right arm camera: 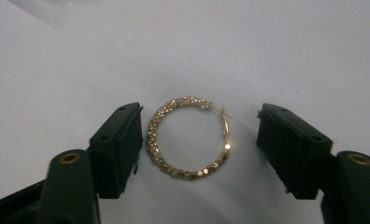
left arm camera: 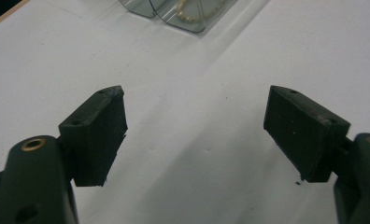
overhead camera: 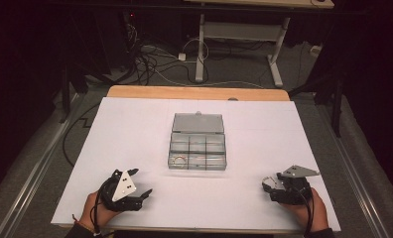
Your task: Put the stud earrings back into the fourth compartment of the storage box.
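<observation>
A gold beaded hoop earring (right arm camera: 188,138) lies flat on the white table between the jaws of my right gripper (right arm camera: 199,140), which is open; the left jaw is close to the hoop, the right jaw stands apart. In the high view the right gripper (overhead camera: 270,186) sits at the front right with the earring (overhead camera: 269,179) at its tip. My left gripper (overhead camera: 144,194) rests at the front left, open, with bare table between its jaws (left arm camera: 195,126). A clear compartment box (overhead camera: 198,143) with its lid open stands mid-table and holds another gold piece (overhead camera: 178,159).
The box's corner with the gold piece (left arm camera: 192,11) shows at the top of the left gripper view. The white sheet (overhead camera: 135,129) covers a wooden table whose far edge (overhead camera: 194,92) shows. Beyond it are a desk frame and cables on the floor.
</observation>
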